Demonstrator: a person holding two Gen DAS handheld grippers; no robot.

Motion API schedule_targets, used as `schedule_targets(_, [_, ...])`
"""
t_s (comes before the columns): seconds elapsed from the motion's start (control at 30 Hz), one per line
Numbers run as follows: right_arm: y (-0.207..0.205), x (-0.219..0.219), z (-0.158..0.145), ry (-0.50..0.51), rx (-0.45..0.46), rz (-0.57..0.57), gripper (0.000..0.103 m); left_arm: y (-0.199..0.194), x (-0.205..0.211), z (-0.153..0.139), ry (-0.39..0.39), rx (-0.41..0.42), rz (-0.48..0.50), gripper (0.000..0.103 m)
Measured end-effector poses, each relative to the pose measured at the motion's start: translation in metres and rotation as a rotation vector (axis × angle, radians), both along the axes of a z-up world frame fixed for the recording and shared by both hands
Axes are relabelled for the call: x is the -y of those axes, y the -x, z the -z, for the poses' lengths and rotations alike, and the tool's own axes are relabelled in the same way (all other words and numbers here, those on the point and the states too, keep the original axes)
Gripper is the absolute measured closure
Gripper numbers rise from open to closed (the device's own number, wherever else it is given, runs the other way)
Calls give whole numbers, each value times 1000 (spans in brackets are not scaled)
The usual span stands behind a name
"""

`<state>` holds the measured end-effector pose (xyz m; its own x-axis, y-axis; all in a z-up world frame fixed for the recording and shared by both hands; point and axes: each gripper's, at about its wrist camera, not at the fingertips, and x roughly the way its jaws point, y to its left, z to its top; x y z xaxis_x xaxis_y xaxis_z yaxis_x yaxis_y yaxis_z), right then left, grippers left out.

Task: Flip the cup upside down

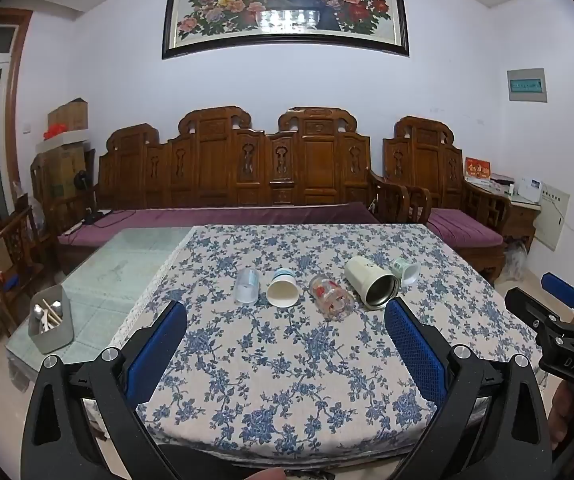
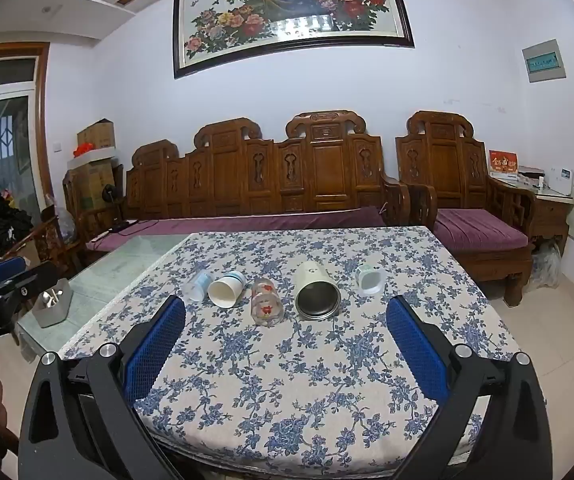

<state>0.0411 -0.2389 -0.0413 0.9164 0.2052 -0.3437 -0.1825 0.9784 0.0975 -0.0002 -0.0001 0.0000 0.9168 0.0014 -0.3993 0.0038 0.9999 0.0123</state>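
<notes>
Several cups lie on their sides in a row on the floral tablecloth (image 1: 287, 360): a clear plastic cup (image 1: 247, 285), a white paper cup (image 1: 283, 292), a printed glass (image 1: 331, 297), a cream steel-lined tumbler (image 1: 371, 282) and a small green-patterned cup (image 1: 406, 270). The right wrist view shows the same row: clear cup (image 2: 199, 285), paper cup (image 2: 227, 289), glass (image 2: 266, 303), tumbler (image 2: 315, 290), small cup (image 2: 369, 279). My left gripper (image 1: 285, 316) is open and empty, short of the row. My right gripper (image 2: 285, 314) is open and empty, also short of it.
A grey bin (image 1: 52, 325) with utensils stands on the glass tabletop (image 1: 119, 272) left of the cloth. A carved wooden sofa (image 1: 239, 176) with purple cushions lies behind the table. The right gripper's body (image 1: 559, 328) shows at the right edge of the left wrist view.
</notes>
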Motion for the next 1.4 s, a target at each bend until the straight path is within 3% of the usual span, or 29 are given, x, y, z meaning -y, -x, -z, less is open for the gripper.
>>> schedule_targets(1.4, [2,0,-4,1,7,0,2,0,-1,-2,-2,1,1,8])
